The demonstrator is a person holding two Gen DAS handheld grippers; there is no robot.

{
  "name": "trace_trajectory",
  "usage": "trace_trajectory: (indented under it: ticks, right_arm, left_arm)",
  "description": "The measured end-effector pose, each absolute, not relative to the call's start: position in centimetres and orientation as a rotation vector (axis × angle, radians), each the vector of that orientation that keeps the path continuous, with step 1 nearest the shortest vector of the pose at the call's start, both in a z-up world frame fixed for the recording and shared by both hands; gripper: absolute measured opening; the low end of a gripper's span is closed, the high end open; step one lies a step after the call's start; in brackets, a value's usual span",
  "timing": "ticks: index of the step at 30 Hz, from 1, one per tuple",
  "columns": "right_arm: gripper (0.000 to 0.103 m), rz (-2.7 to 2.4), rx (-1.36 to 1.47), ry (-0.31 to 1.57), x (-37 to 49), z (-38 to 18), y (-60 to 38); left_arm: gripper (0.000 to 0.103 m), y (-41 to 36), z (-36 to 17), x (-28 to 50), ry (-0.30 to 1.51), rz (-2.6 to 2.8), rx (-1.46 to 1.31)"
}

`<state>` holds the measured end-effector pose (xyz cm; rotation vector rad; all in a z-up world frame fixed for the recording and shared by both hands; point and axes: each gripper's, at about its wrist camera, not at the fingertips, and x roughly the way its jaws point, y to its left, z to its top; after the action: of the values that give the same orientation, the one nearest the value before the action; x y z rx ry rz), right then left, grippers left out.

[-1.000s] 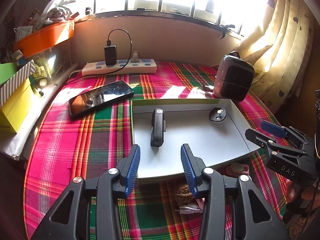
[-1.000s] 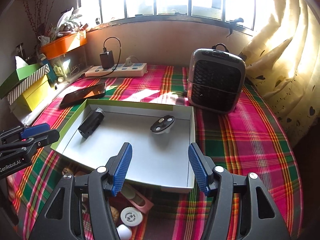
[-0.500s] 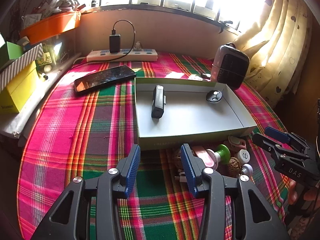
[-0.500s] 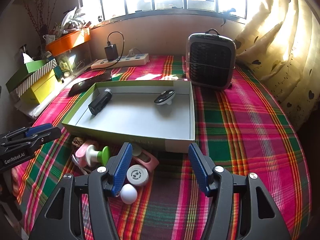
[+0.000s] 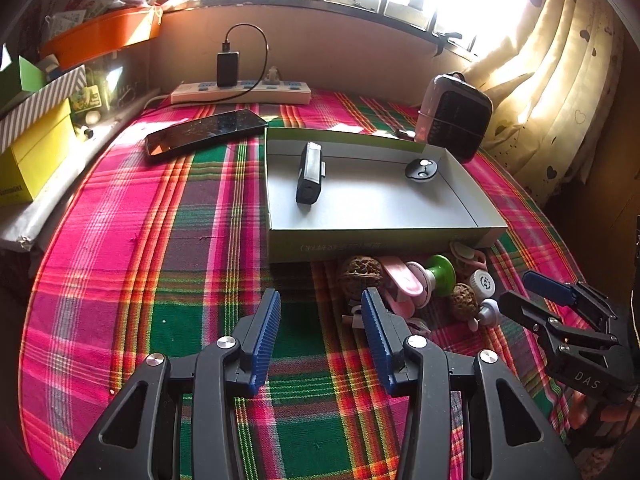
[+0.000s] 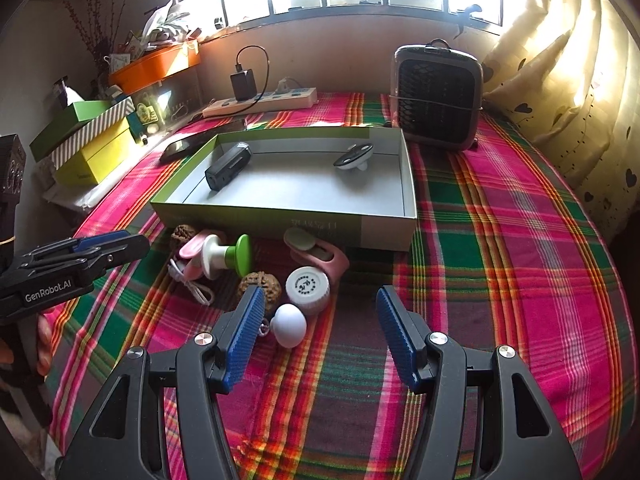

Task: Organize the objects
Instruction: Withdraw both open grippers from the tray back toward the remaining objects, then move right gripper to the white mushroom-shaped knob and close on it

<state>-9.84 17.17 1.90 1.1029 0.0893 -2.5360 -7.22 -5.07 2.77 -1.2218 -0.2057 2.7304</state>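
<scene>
Both the left gripper and right gripper stood with jaws apart, grasping nothing, above the plaid cloth. Small objects, among them a white egg-shaped piece, lay clustered just before the tray.

A pink, green and orange plaid tablecloth is showing under a green-walled, grey-floored box; blue pads are lining both black grippers.
</scene>
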Motion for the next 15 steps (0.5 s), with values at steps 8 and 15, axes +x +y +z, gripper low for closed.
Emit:
trace_trajectory:
  ticks: [8,15]
  right_arm:
    - [0.059,-2.512,1.134,0.106,-9.5,1.1,16.4]
    - [0.059,-2.495,1.176,0.138,-9.5,0.3,15.7]
  left_arm:
    - [0.041,-5.0,2.4,-7.1,-0.216,2.707,-1.234]
    - [0.041,-5.3,2.1,-7.0,-0.231,2.701,-1.242]
